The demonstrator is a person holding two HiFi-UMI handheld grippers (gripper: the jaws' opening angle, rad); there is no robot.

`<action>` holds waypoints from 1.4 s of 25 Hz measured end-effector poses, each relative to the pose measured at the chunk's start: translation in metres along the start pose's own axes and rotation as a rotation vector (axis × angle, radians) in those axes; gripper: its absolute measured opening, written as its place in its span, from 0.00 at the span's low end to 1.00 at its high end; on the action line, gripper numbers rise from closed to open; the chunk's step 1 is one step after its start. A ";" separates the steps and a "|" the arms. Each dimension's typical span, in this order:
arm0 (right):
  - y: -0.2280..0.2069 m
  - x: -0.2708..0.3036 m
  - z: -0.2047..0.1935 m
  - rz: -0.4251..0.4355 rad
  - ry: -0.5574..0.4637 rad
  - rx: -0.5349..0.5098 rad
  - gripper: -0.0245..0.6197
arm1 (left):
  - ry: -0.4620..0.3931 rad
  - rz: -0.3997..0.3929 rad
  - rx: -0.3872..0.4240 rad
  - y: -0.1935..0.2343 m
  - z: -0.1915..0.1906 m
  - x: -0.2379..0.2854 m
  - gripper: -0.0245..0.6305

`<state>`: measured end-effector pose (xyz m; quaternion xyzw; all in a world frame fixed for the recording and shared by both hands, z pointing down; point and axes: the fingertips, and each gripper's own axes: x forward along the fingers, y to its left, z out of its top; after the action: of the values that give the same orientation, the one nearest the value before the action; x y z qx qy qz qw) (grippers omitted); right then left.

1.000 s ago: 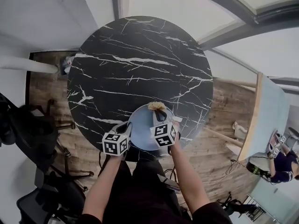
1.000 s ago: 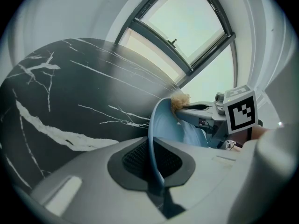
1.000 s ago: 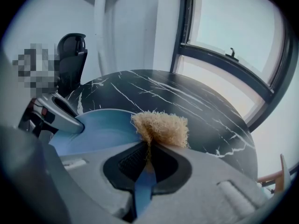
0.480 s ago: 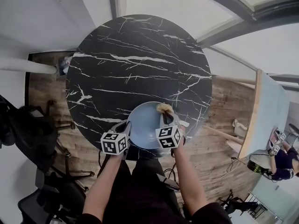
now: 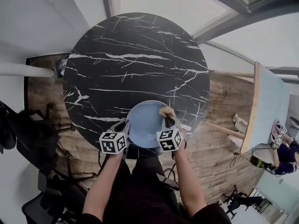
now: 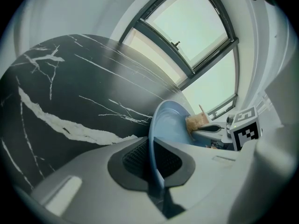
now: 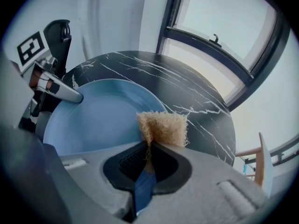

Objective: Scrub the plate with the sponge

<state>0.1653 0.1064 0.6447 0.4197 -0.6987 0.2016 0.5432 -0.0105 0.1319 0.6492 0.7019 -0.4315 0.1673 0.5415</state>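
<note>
Table (image 5: 135,64): round, black marble with white veins; it fills the middle of the head view and carries the plate at its near edge

Floor (image 5: 224,106): wood planks, seen around the table's left and right sides

Window (image 6: 196,27): dark-framed panes beyond the table's far side, bright in both gripper views

Plate (image 5: 142,125): pale blue and round; it sits at the table's near edge, right in front of the person, between the two grippers; its near-left rim runs edge-on between the left jaws

Left gripper (image 5: 125,125): at the plate's near-left; in the left gripper view its jaws (image 6: 152,160) are clenched on the plate's thin rim, pads against both faces; its marker cube (image 5: 113,142) sits over the table edge

Right gripper (image 5: 168,120): at the plate's right side, pointing steeply down; in the right gripper view its jaws (image 7: 147,164) are clamped tight on the sponge, with a blue strip pinched between the pads; its marker cube (image 5: 169,139) lies just beside the plate's near-right rim

Sponge (image 7: 163,127): a tan, fibrous tuft sticking out past the right jaw tips; it is over the plate's far-right rim, where blue meets black marble; I cannot tell how hard it presses on the plate
</note>
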 end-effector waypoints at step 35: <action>0.079 -0.034 -0.073 0.121 0.163 -0.035 0.07 | 0.034 -0.011 0.012 -0.002 -0.001 0.003 0.07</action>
<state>0.1463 0.2175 0.6508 0.3495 -0.6796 0.2552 0.5923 -0.0072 0.1317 0.6501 0.7046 -0.4173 0.1786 0.5454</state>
